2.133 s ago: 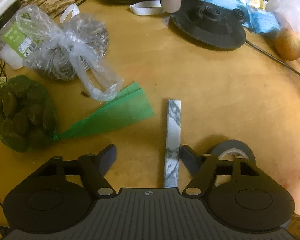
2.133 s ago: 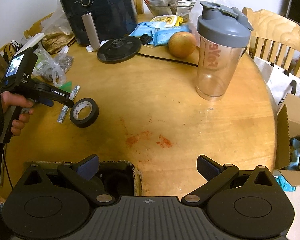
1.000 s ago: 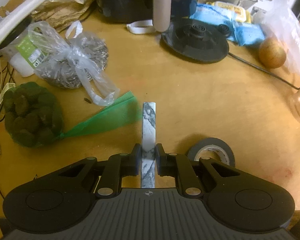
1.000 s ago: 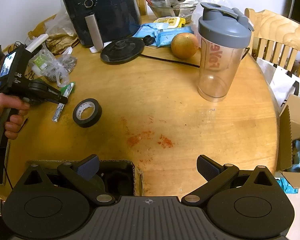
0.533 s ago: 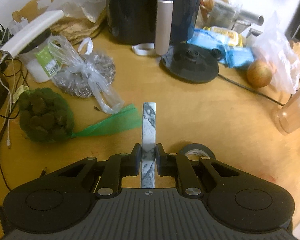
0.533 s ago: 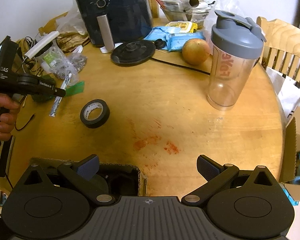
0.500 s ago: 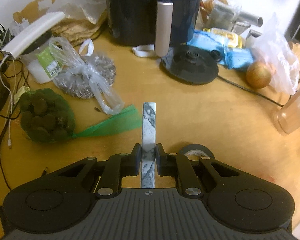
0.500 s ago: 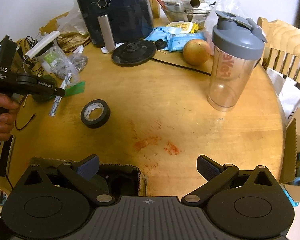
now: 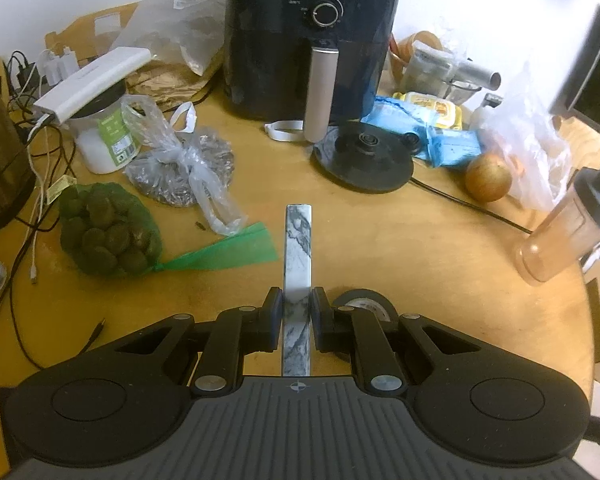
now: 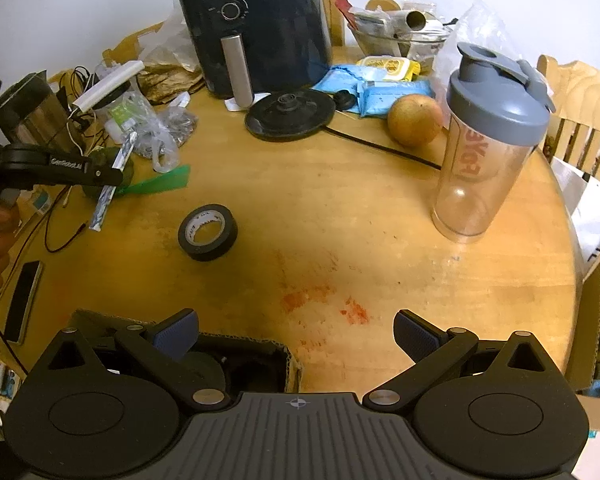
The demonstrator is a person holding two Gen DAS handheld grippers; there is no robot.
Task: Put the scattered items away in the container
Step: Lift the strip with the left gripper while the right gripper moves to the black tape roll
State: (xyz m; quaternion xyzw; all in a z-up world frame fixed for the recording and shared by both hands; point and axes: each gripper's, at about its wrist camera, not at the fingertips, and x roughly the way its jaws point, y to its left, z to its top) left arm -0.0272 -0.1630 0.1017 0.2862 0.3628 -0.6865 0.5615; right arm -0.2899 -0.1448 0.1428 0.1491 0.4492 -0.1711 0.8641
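My left gripper [image 9: 296,308] is shut on a long marble-patterned strip [image 9: 298,256] and holds it above the round wooden table [image 9: 400,240]. The strip [image 10: 112,182] and the left gripper [image 10: 114,176] also show at the left of the right wrist view. A roll of black tape [image 10: 207,232] lies on the table, partly hidden behind my left fingers [image 9: 362,300]. My right gripper [image 10: 296,330] is open and empty, over the table's near edge above an open cardboard box [image 10: 244,354].
A black air fryer [image 9: 312,36], a black round base [image 9: 362,158] with a cord, a net bag of green fruit [image 9: 104,232], a plastic bag [image 9: 180,168], a shaker bottle [image 10: 488,152] and an orange [image 10: 414,120] stand around the table. A phone [image 10: 22,300] lies at the left edge.
My left gripper closed on the marble strip and lifted it up and back from the table. The right gripper has stayed open over the box.
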